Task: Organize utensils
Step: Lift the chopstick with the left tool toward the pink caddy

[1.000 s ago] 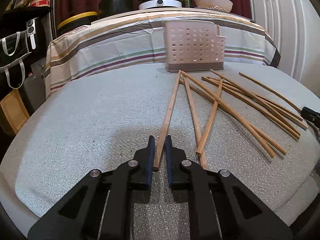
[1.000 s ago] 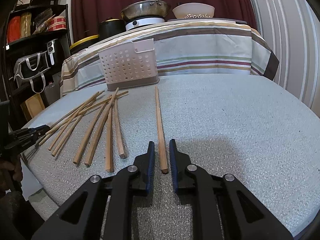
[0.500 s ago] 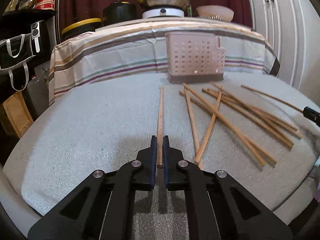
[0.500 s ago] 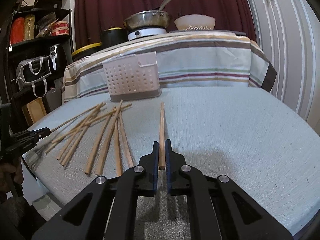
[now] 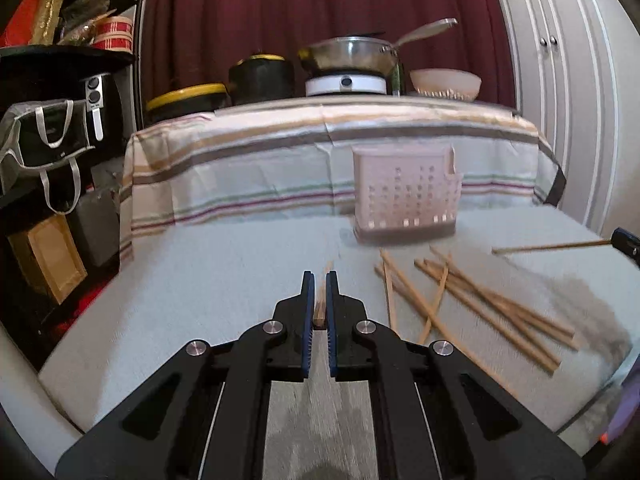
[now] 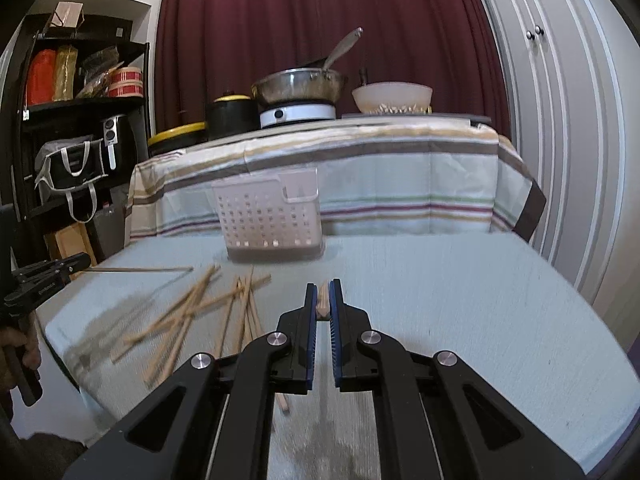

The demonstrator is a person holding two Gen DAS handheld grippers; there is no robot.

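1. Table (image 5: 224,280): pale textured cover fills the lower half of both wrist views. A second, striped-cloth table (image 6: 400,184) stands behind it at 12 o'clock.
2. Perforated utensil caddy (image 5: 406,200): one, upright near the far edge, about 1 o'clock in the left view, 11 o'clock in the right view.
3. Loose chopsticks (image 5: 492,308): a crossed heap on the cover at 3 o'clock of the left gripper. Roughly eight; blur and overlap prevent an exact count.
4. Left gripper (image 5: 319,280): jaws clenched on one chopstick (image 5: 320,304), seen end-on, pointing away toward 12 o'clock, apparently clear of the cover.
5. Right gripper (image 6: 323,288): jaws likewise clamped on one chopstick (image 6: 322,304), foreshortened. From the left view that stick shows level at 3 o'clock, above the heap.
6. Counts: two grippers, two held sticks, one caddy, one heap.
7. Step in hand (judgement): carry both sticks to the caddy. To do it well, keep the clamp firm, since each stick is gripped near its end and could pivot; tip the free ends downward over the caddy's open top; bring the sticks in one at a time so they do not cross; release only once a tip is inside the rim.
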